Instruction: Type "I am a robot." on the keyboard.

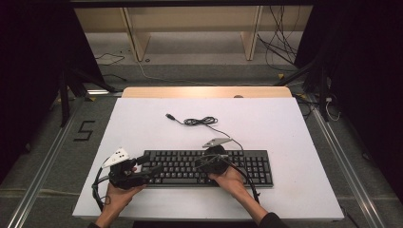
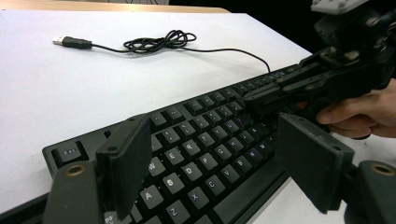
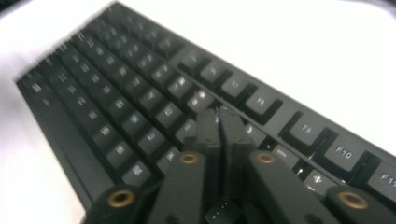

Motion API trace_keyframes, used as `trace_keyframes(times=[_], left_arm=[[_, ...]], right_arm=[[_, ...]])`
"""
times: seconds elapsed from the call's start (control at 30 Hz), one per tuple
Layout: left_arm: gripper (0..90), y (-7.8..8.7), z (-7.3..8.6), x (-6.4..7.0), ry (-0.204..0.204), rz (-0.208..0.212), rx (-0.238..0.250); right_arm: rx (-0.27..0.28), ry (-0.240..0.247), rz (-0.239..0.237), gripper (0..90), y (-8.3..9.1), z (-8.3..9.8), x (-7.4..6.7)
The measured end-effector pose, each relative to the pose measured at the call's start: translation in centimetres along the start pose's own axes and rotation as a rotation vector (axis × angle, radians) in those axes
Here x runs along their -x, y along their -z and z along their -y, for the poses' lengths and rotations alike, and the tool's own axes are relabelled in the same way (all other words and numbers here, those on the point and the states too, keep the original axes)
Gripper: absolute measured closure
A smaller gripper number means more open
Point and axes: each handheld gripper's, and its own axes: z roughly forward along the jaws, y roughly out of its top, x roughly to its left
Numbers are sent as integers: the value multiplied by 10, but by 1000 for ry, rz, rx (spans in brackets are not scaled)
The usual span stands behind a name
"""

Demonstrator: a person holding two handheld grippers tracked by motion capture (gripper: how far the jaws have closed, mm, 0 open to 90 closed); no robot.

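keyboard (image 1: 209, 167) on white table (image 1: 294, 156) | left claw (image 2: 210, 163) spread wide over keys | right claw (image 3: 219, 126) closed, tips on keys

One camera hangs above the person's side of the desk (image 1: 294, 142), facing forward and down, far enough off to take in the whole white top and the floor beyond. A second rides the left tongs (image 2: 215, 163), low over the keyboard's (image 1: 209, 167) left end, looking along it toward the right tongs (image 2: 299, 95). The third sits on the right tongs (image 3: 219, 128), very close above the keys and blurred. All three share the keyboard.
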Motion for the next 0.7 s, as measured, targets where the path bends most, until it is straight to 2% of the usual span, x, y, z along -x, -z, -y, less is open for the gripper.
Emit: trace_keyframes(times=[0.2, 0.4, 0.47, 0.57, 0.7], left_arm=[[269, 0, -1, 0, 1, -4, -3], [292, -3, -2, -1, 5, -12, -21], [312, -5, -2, -1, 4, -18, -30], [370, -8, -4, -2, 3, -30, -45], [494, -14, -8, -2, -7, -39, -77]], right_arm=[[57, -10, -33, 788, 15, -1, 0], [78, -7, -69, 575, 25, 2, -2], [86, -4, -80, 536, 28, 3, -4], [97, 1, -89, 472, 34, 5, -5], [110, 3, -99, 439, 41, 9, -6]])
